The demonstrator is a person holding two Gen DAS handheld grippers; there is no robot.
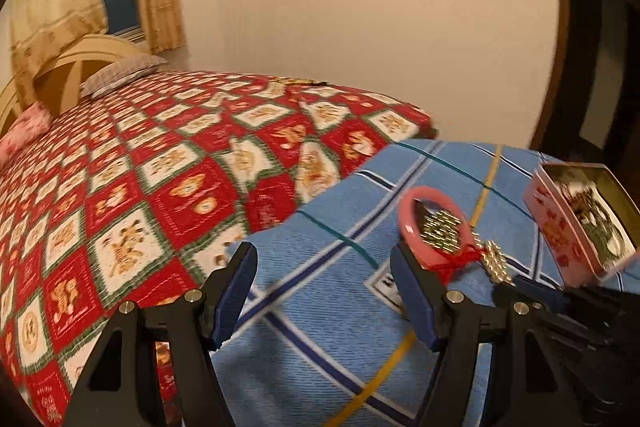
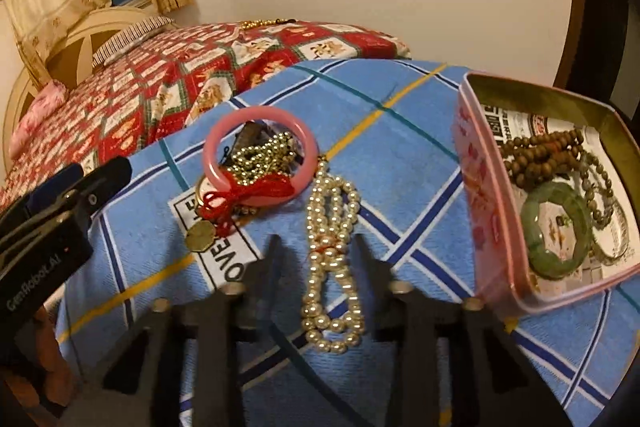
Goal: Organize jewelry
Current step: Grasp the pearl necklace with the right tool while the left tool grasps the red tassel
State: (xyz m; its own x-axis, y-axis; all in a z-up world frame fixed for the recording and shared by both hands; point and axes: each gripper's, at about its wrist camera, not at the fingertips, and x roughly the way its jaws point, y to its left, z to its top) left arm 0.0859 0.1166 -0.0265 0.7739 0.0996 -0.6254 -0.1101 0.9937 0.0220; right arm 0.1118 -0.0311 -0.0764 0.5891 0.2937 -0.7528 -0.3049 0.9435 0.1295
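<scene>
Between the right gripper fingers lies the pearl necklace, strand running along the gripper axis on the blue checked cloth. Fingers spread, straddling the strand, no pinch visible yet; looks lined up for a pickup. Right of that gripper: pink tin, lid off, already holding a green bangle and brown beads, likely the drop target. Ahead-left: pink bangle atop a gold bead chain, red cord tied on. Left gripper spread wide, empty, parked left of the pile, probably waiting.
</scene>
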